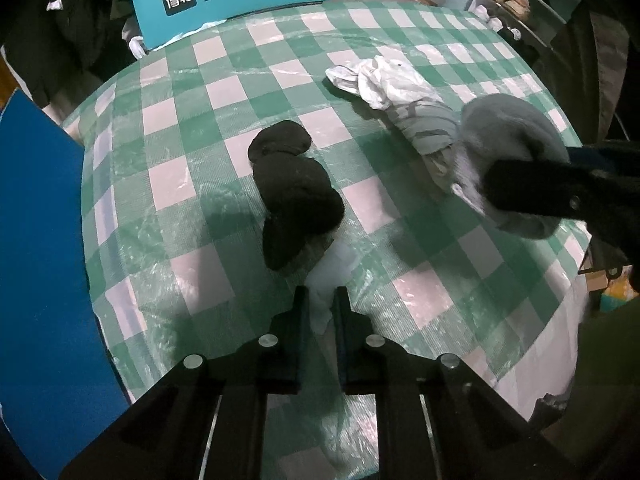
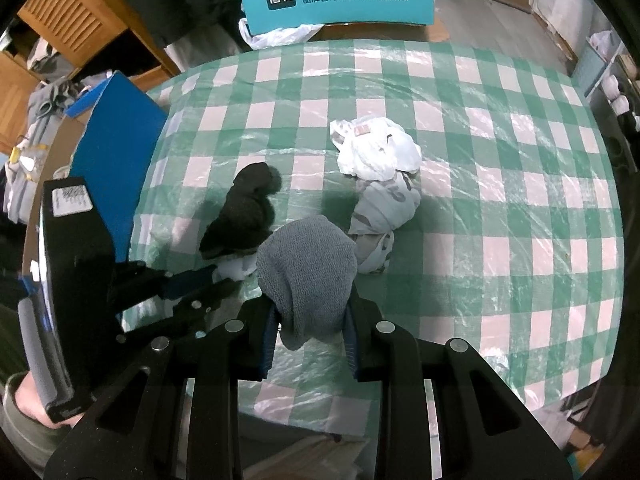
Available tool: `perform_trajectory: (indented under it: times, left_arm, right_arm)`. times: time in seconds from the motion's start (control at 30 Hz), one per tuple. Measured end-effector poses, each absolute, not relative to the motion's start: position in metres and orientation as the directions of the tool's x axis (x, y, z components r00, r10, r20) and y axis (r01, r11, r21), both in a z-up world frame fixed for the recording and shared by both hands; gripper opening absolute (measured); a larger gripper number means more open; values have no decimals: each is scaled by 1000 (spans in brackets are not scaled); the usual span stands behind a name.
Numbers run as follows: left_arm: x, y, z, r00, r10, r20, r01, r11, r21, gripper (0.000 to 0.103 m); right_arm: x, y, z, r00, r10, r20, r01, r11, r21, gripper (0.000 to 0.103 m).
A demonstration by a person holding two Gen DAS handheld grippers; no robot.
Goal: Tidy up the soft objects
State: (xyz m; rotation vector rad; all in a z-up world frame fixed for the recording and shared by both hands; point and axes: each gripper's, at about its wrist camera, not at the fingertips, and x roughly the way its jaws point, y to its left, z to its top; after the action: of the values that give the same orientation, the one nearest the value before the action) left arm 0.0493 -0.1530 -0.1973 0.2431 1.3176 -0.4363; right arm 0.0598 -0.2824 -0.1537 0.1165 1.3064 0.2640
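**Two loose holds over a slick cloth**

Nearest, the left gripper (image 1: 321,300) pinches a white cloth (image 1: 326,280) under the black bundle (image 1: 294,196); pulling may drag it. The right gripper (image 2: 310,320) clamps the grey knit (image 2: 306,268), which could slip. Farther, the white-grey pile (image 2: 380,176) may snag.

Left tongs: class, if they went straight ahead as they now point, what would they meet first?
Probably the black sock bundle, just beyond the white cloth that the left tongs already pinch; depth is unclear.

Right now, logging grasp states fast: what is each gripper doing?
Left gripper: closed on the white sock.
Right gripper: closed on the grey sock.
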Motion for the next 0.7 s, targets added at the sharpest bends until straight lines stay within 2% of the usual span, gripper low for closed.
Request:
perform_trajectory:
  times: [0.7]
  left_arm:
    - [37, -137, -137, 299, -179, -937, 421, 906, -39, 11]
  right_arm:
    - [53, -280, -130, 281, 257, -925, -152, 963, 222, 26]
